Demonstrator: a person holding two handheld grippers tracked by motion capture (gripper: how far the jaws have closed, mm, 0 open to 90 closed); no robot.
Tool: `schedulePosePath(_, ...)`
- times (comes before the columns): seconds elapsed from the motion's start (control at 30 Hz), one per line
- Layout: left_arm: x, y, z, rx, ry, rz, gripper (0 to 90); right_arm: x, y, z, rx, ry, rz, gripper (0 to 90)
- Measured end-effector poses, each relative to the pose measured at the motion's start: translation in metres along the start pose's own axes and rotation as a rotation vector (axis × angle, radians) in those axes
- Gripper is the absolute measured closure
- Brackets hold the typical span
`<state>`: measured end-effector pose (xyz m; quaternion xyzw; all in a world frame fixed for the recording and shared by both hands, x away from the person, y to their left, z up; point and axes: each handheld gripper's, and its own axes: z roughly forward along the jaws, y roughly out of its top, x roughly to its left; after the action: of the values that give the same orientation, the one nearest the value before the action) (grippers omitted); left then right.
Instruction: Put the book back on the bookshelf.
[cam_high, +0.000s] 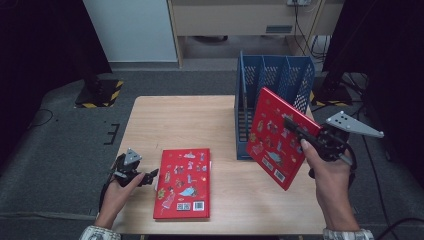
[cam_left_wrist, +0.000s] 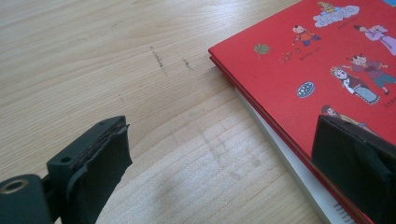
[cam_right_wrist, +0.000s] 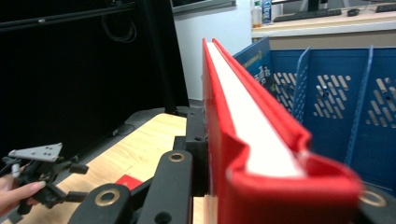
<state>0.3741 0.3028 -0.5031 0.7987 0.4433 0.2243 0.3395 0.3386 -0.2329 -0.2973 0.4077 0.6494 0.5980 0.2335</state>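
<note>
One red picture book (cam_high: 184, 183) lies flat near the front of the wooden table (cam_high: 175, 120). My left gripper (cam_high: 148, 177) rests at the book's left edge, open. In the left gripper view one jaw hangs over bare wood and the other over the red cover (cam_left_wrist: 327, 70), and neither presses on it. My right gripper (cam_high: 296, 129) is shut on a second red book (cam_high: 272, 137), which it holds tilted in the air just in front of the blue file rack (cam_high: 275, 75). In the right gripper view this book (cam_right_wrist: 252, 121) runs edge-on between the jaws.
The blue rack (cam_right_wrist: 336, 93) has several upright slots and stands at the table's back right. A hand with the left gripper (cam_right_wrist: 42, 172) shows far off in the right gripper view. Dark curtains and grey floor surround the table.
</note>
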Motion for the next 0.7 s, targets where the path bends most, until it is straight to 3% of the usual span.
schedulePosePath(0.43, 0.000, 0.000, 0.000, -0.003, -0.001, -0.005, 3.7, -0.011, 0.012, 0.012, -0.017, -0.086, 0.025, 79.8)
schedulePosePath(0.7, 0.000, 0.000, 0.000, -0.003, -0.004, -0.004, 3.6, -0.012, 0.021, 0.023, -0.012, -0.140, -0.010, 79.8)
